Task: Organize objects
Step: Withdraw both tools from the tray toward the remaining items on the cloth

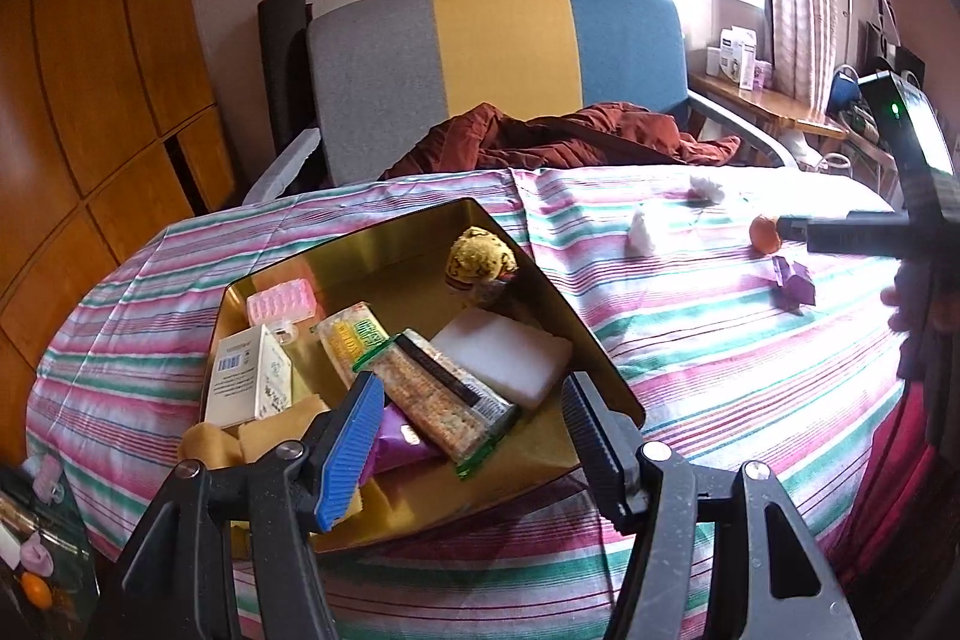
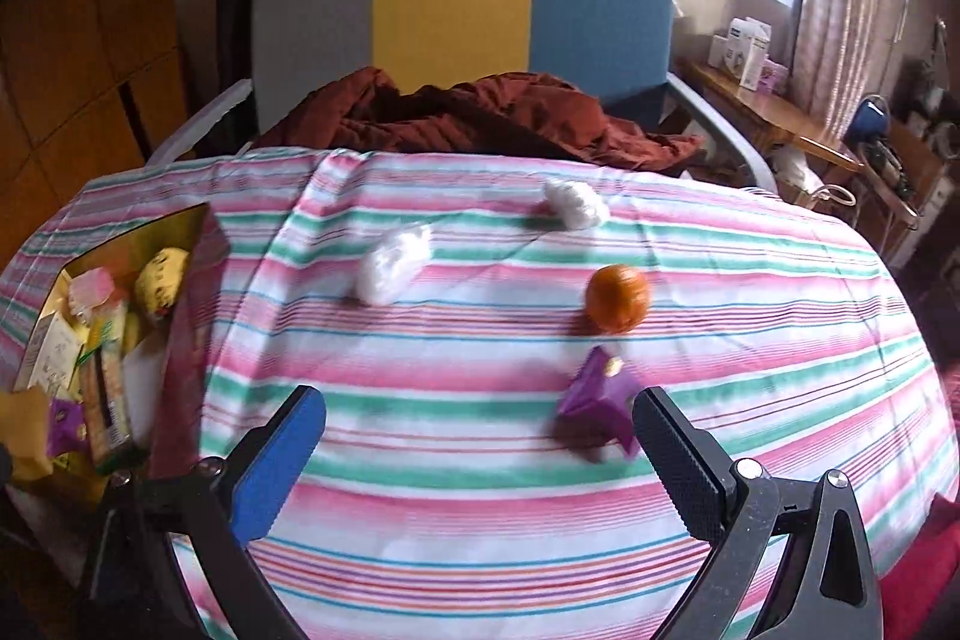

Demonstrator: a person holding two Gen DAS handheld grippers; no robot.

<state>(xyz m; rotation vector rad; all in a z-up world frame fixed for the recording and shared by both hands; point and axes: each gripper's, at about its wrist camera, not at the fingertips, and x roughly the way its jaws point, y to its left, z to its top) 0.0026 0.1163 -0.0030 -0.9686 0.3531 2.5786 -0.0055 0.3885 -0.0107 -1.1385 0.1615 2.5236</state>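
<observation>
An open gold tin box (image 1: 384, 250) stands on the striped tablecloth (image 1: 690, 340). It holds a yellow plush (image 1: 480, 256), a white sponge (image 1: 504, 352), a cracker packet (image 1: 444, 400), a white carton (image 1: 249, 376) and other small items. My left gripper (image 1: 474, 442) hovers over the box's near end, jaws half apart, its pads pressing on nothing. My right gripper (image 2: 480, 460) stands open above bare cloth. A purple folded object (image 2: 600, 406) lies just off its black finger (image 2: 678, 466). Farther away lie an orange (image 2: 618, 298) and two white wads (image 2: 393, 262) (image 2: 576, 202).
A chair (image 2: 450, 4) with a grey, yellow and blue back stands behind the table, with a rust-red cloth (image 2: 480, 112) heaped on its seat. Wooden cupboards (image 1: 90, 100) fill the left. A cluttered side shelf (image 2: 768, 106) sits at the right under the window.
</observation>
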